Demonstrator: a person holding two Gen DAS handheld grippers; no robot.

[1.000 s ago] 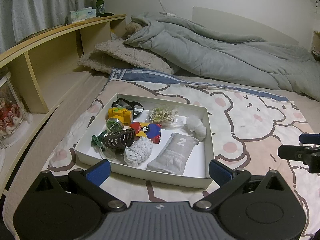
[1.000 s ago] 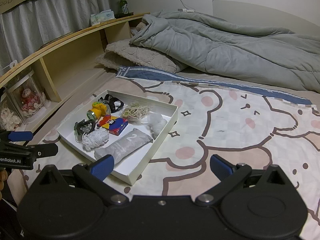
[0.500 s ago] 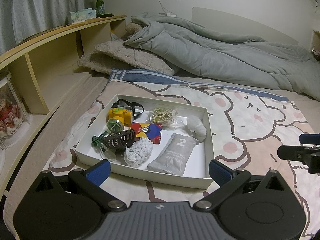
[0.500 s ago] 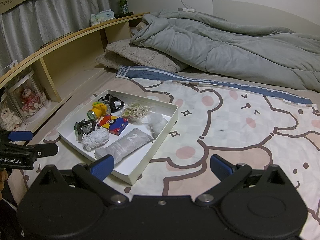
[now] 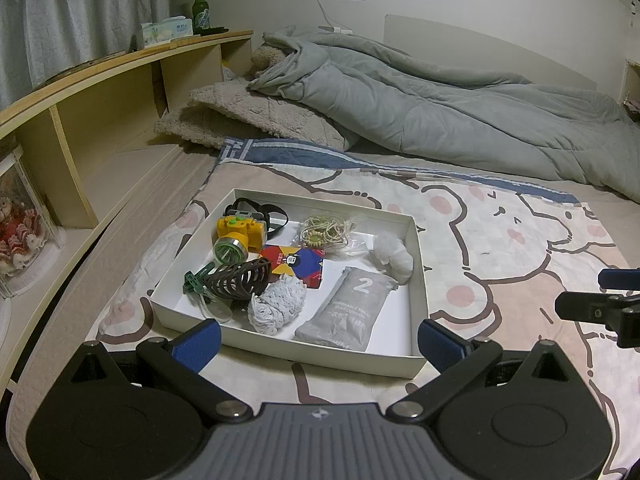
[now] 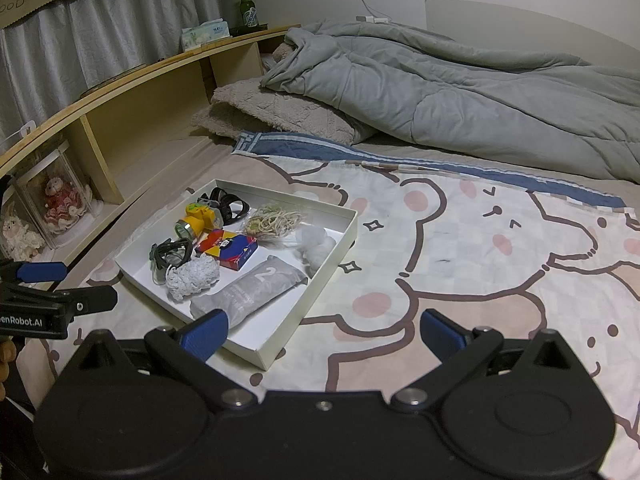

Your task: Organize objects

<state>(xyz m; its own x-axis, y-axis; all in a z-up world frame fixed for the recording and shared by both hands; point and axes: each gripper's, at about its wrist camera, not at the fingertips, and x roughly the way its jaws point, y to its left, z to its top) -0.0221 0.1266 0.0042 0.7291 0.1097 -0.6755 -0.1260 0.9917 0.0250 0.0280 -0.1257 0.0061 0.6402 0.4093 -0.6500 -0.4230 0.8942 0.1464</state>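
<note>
A white shallow tray (image 5: 416, 248) (image 6: 340, 248) lies on the bear-print bedsheet. In it are a yellow toy camera (image 5: 240, 230), a black strap (image 5: 276, 212), a brown hair claw (image 5: 240, 278), a colourful card box (image 5: 296, 262), a bag of rubber bands (image 5: 326, 230), a white string ball (image 5: 276, 306), a grey packet marked 2 (image 5: 352, 308) and a white wad (image 5: 394, 254). My left gripper (image 5: 318, 342) is open and empty, just before the tray's near rim. My right gripper (image 6: 322, 330) is open and empty, at the tray's near right corner.
A grey duvet (image 5: 440, 108) and a beige pillow (image 5: 256, 120) lie at the back. A wooden shelf (image 5: 100, 92) runs along the left with a green bottle (image 5: 199, 10), a tissue box (image 5: 166, 32) and boxed dolls (image 6: 56, 200). Bedsheet (image 6: 480, 248) spreads right of the tray.
</note>
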